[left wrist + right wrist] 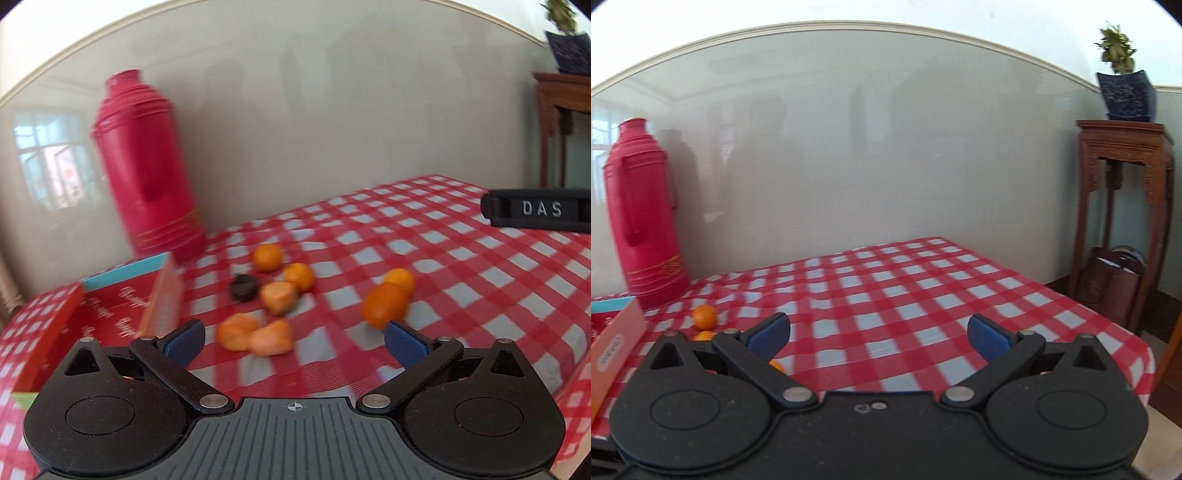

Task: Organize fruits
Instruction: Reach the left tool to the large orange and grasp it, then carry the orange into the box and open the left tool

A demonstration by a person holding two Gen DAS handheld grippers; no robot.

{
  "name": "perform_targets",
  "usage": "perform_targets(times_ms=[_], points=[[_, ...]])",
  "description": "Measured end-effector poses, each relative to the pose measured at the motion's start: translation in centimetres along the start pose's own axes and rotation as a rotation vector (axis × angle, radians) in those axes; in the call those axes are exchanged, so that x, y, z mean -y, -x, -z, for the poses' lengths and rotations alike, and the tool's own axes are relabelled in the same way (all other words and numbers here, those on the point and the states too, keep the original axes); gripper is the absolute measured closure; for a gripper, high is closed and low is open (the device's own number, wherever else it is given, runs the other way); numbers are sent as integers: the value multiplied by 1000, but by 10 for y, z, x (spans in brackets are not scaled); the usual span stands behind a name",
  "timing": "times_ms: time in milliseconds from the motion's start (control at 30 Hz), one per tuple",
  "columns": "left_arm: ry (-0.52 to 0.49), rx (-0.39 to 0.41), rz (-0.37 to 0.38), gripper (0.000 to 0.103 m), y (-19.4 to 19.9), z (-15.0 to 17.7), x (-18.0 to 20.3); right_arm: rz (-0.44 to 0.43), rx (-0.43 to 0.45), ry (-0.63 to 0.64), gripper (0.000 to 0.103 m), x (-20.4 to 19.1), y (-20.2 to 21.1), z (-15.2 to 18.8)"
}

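Observation:
Several orange fruits lie scattered on the red-checked tablecloth (443,236): a round one (385,309) close to my left gripper's right blue pad, another (399,281) behind it, a cluster (279,297) in the middle and two pieces (255,336) nearest me. A dark fruit (243,288) sits among them. My left gripper (293,343) is open and empty, just short of the fruit. A red open box (110,314) stands at the left. My right gripper (879,332) is open and empty over bare cloth; in its view one orange fruit (704,316) shows at the left.
A tall red thermos (147,166) stands by the wall behind the box, also seen as the thermos (642,218) at left. The right gripper's body (535,210) juts in at the right. A wooden stand (1123,206) with a potted plant is beyond the table's right edge.

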State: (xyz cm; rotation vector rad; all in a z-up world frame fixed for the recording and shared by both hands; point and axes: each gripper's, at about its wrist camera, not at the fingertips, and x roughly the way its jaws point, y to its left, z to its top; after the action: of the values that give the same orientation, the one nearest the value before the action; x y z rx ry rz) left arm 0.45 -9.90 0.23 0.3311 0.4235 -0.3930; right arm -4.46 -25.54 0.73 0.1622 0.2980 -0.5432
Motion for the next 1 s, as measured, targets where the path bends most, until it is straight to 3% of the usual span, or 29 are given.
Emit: perform_targets(times_ms=[200, 233, 300, 533, 600, 633, 767, 1000], points=[[-43, 6, 88, 1, -25, -14, 32, 33, -27, -52, 6, 25, -4, 4], [-44, 6, 100, 3, -32, -16, 35, 38, -27, -54, 6, 28, -4, 4], [-55, -11, 120, 19, -42, -19, 44, 41, -28, -65, 6, 34, -4, 4], [-6, -73, 164, 20, -69, -17, 53, 24, -41, -95, 6, 41, -7, 3], [9, -96, 174, 44, -77, -15, 52, 21, -46, -86, 6, 40, -7, 4], [15, -112, 183, 50, -81, -14, 53, 19, -48, -82, 6, 40, -9, 4], [27, -115, 176, 61, -86, -13, 54, 14, -59, -77, 6, 38, -11, 5], [48, -109, 142, 61, -83, -12, 48, -6, -72, -74, 6, 34, -13, 5]])
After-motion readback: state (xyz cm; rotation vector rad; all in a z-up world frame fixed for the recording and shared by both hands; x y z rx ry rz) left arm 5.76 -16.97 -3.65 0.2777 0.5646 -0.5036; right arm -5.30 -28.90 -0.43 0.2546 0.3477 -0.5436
